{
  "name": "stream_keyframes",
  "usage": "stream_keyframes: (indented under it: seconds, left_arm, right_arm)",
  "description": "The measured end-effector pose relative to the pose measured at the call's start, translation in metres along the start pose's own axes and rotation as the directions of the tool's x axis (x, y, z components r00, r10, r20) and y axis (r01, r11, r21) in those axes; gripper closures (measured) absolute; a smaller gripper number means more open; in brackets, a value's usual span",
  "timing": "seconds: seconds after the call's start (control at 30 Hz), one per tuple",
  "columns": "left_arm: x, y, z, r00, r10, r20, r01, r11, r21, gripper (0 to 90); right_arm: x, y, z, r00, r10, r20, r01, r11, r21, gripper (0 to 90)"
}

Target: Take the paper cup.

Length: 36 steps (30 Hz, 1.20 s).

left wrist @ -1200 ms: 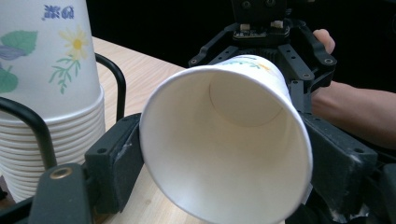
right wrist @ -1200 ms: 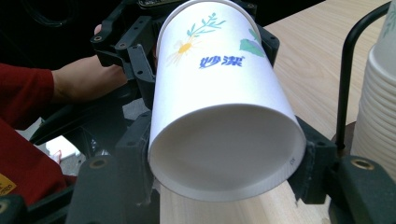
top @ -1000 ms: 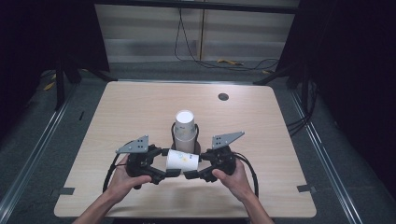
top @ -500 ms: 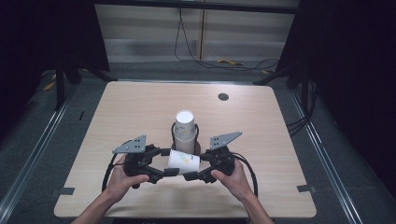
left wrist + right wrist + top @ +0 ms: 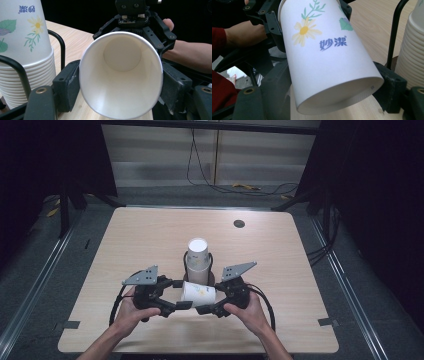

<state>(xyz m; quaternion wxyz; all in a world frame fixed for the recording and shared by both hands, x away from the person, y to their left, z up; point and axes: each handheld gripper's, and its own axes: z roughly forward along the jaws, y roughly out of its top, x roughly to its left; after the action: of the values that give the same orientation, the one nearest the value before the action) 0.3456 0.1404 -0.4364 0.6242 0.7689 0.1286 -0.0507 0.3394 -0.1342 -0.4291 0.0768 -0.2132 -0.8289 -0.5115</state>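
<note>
Lying on its side just above the worktop [image 5: 150, 245], a single paper cup [image 5: 198, 293] is held between both sets of tongs at once, directly in front of the stack of cups [image 5: 198, 261] that stands upside down in a black wire holder [image 5: 185, 262]. The left tongs [image 5: 184, 305] pinch the cup at its open rim; in the left gripper view the mouth of the cup [image 5: 121, 75] faces the camera with a black jaw pressed against each side. The right tongs [image 5: 202, 309] pinch the closed base end, and the right gripper view shows the printed wall and recessed bottom of the cup [image 5: 329, 62] wedged between its jaws. Thin paper is the weak point here: the rim already looks slightly out of round, though the wide lens may exaggerate that, and any harder squeeze from the left side could crease or fold it. With both hands gripping one light cup, pulling or twisting in different directions could tear the wall or crush the base. Releasing one side before the other has a firm hold might let the cup tip out and roll across the worktop. The stack sits close behind, so a forward swing of either gripper could knock the holder and topple the cups.
</note>
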Motion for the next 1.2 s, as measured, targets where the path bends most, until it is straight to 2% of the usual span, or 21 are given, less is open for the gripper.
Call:
stream_keyframes:
  seconds: [0.07, 0.2, 0.3, 0.47, 0.6, 0.67, 0.7, 0.83, 1.2]
  left_arm:
    - [0.001, 0.000, -0.001, 1.0000, -0.002, -0.006, 0.002, 1.0000, 0.006, 26.9]
    - [0.004, -0.001, -0.004, 0.9998, -0.019, -0.008, 0.019, 0.9997, 0.014, 26.9]
    - [0.005, -0.001, -0.005, 0.9997, -0.016, -0.020, 0.016, 0.9998, 0.015, 26.9]
    - [0.006, -0.001, -0.007, 0.9996, -0.018, -0.022, 0.018, 0.9998, -0.005, 26.6]
    - [0.010, -0.003, -0.008, 0.9993, -0.025, -0.028, 0.025, 0.9996, 0.011, 26.4]
    - [0.011, -0.003, -0.010, 0.9990, -0.025, -0.038, 0.026, 0.9996, 0.014, 26.4]
    - [0.011, -0.003, -0.012, 0.9986, -0.022, -0.049, 0.023, 0.9997, 0.011, 26.4]
    - [0.011, -0.001, -0.016, 0.9974, -0.016, -0.070, 0.018, 0.9996, 0.020, 26.4]
    - [0.012, 0.002, -0.025, 0.9957, -0.027, -0.088, 0.029, 0.9993, 0.021, 26.9]
  right_arm:
    - [0.000, 0.000, 0.000, 0.9997, 0.003, 0.025, -0.003, 1.000, 0.001, 18.5]
    - [-0.001, -0.001, -0.001, 0.9989, 0.012, 0.046, -0.013, 1.000, 0.006, 17.5]
    - [-0.002, -0.001, -0.001, 0.9984, 0.016, 0.055, -0.016, 1.000, 0.006, 16.7]
    - [-0.001, -0.001, -0.003, 0.9972, 0.014, 0.074, -0.014, 1.000, 0.003, 16.0]
    - [-0.001, 0.002, -0.008, 0.9954, 0.012, 0.095, -0.012, 1.000, -0.002, 15.5]
    - [-0.002, 0.002, -0.009, 0.9952, 0.020, 0.096, -0.018, 1.000, -0.014, 15.6]
    - [-0.002, 0.000, -0.010, 0.9927, 0.031, 0.117, -0.029, 0.999, -0.016, 15.7]
    - [-0.001, -0.004, -0.014, 0.9900, 0.044, 0.134, -0.040, 0.999, -0.029, 15.8]
    - [0.001, -0.007, -0.024, 0.9858, 0.049, 0.161, -0.039, 0.997, -0.064, 15.9]
